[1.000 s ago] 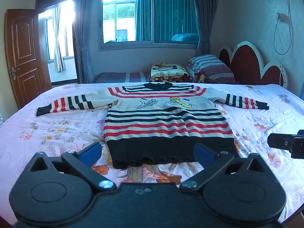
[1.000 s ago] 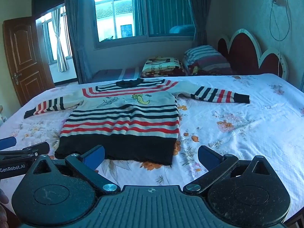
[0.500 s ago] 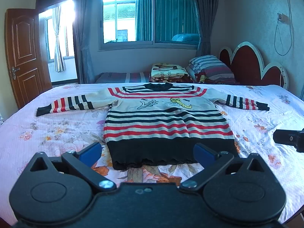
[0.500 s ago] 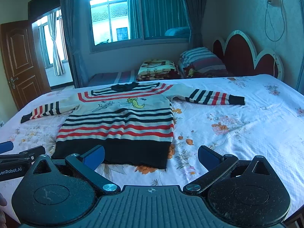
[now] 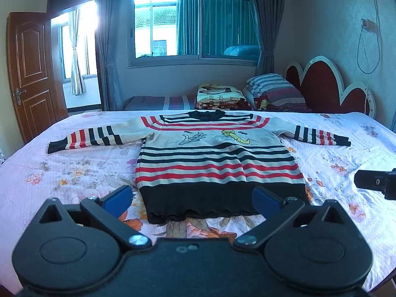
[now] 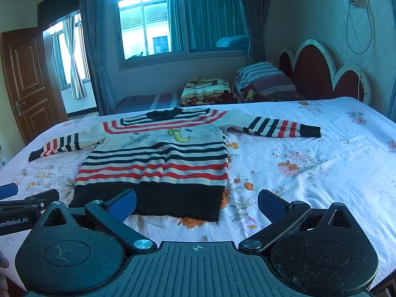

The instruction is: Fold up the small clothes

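Striped knit, cream with red and black bands: small sweater (image 5: 217, 163) spread flat on the floral bed (image 5: 61, 173), front up, just ahead of both pairs of jaws. Left sleeve (image 5: 96, 137) stretched out well beyond the left gripper's (image 5: 190, 198) left pad; black hem (image 5: 222, 203) lying between that gripper's two blue pads, apart from them. Left gripper's jaws wide open, holding nothing. Collar (image 5: 204, 114) at the far edge, straight ahead of the gap. Seen from the right wrist, hem corner (image 6: 212, 205) sitting between the pads of the right gripper (image 6: 196, 204), nearer the left one; jaws there also spread wide and empty. Right sleeve (image 6: 279, 127) reaching out far ahead, past the right pad.

Judged as the very start: no fold made, both sleeves and body unfolded, nothing gripped. Left to do, likely: sleeves brought in over the body, then the body folded.
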The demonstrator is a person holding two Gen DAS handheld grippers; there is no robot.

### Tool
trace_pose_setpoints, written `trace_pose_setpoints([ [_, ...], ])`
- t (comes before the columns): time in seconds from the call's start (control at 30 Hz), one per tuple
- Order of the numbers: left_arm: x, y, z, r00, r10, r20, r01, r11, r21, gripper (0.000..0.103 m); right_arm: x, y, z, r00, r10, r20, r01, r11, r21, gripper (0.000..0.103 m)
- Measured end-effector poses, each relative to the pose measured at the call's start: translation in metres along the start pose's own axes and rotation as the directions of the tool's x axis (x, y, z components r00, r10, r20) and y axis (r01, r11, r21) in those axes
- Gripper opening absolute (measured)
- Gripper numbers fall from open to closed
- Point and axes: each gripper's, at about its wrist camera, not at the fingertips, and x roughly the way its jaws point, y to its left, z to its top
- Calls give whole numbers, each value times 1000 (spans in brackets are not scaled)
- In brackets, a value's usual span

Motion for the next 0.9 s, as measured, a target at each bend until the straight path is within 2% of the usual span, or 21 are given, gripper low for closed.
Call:
trace_pose_setpoints([
  [0.9, -1, 3, 1, 1000, 0, 1, 0, 1000, 0, 102, 0, 4, 1, 1000, 14, 3, -14, 1000, 7, 103],
])
